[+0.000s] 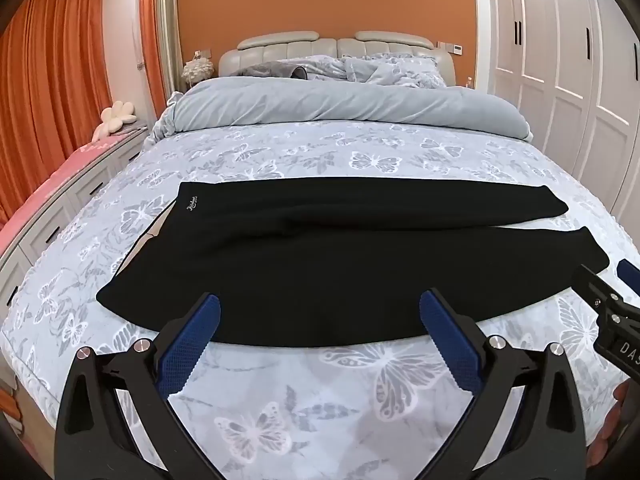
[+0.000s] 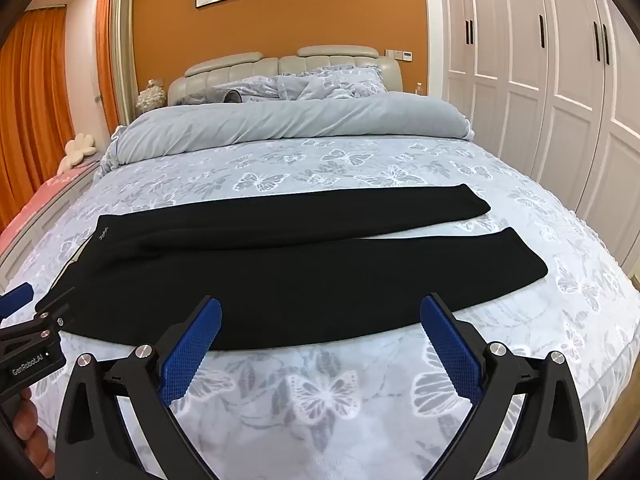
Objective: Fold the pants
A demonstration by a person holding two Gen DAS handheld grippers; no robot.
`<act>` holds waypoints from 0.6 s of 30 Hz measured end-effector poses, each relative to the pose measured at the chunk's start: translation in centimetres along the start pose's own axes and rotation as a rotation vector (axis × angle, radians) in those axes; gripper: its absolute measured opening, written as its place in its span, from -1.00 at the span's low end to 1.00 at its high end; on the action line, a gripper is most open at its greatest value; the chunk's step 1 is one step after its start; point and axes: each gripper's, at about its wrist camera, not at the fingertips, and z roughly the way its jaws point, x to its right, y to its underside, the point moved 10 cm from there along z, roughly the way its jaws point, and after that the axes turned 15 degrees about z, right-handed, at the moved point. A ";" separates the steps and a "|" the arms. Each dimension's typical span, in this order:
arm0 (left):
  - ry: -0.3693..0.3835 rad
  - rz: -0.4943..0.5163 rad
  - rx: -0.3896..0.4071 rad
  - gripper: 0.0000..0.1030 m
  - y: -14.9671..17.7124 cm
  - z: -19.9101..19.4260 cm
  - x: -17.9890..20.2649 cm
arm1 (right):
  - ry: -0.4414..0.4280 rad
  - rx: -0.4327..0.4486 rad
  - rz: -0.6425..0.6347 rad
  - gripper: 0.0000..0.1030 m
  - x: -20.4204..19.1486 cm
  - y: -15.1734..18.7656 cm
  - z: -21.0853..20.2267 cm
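Left wrist view: I find my left gripper (image 1: 320,312) spread wide, holding nothing, over the near edge of the black pants (image 1: 340,264) lying flat (legs rightward) on the bed (image 1: 320,408); right wrist view: my right gripper (image 2: 320,316) likewise spread and unladen.

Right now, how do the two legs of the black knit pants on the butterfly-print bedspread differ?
The far leg lies nearer the headboard; the near leg lies along the bed's foot edge, closest to both grippers. The far leg looks narrower in this view, the near leg broader. The far leg's cuff stops short of the near leg's cuff on the wardrobe side. Shared: both are flat, unfolded, black, joined at the waistband, and parted by a thin wedge of bedspread.
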 end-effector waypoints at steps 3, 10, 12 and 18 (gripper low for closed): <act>-0.010 0.007 -0.001 0.90 0.0 0.0 -0.1 | -0.001 -0.001 0.000 0.90 -0.1 0.0 0.0; -0.009 0.010 0.002 0.90 -0.1 0.0 0.0 | 0.000 -0.003 0.004 0.90 0.0 -0.1 0.0; -0.008 0.010 0.002 0.90 -0.1 0.1 0.0 | 0.000 -0.003 0.004 0.90 -0.1 0.0 0.0; -0.006 0.011 0.000 0.90 0.0 0.0 0.3 | -0.001 -0.005 0.002 0.90 -0.2 0.1 0.0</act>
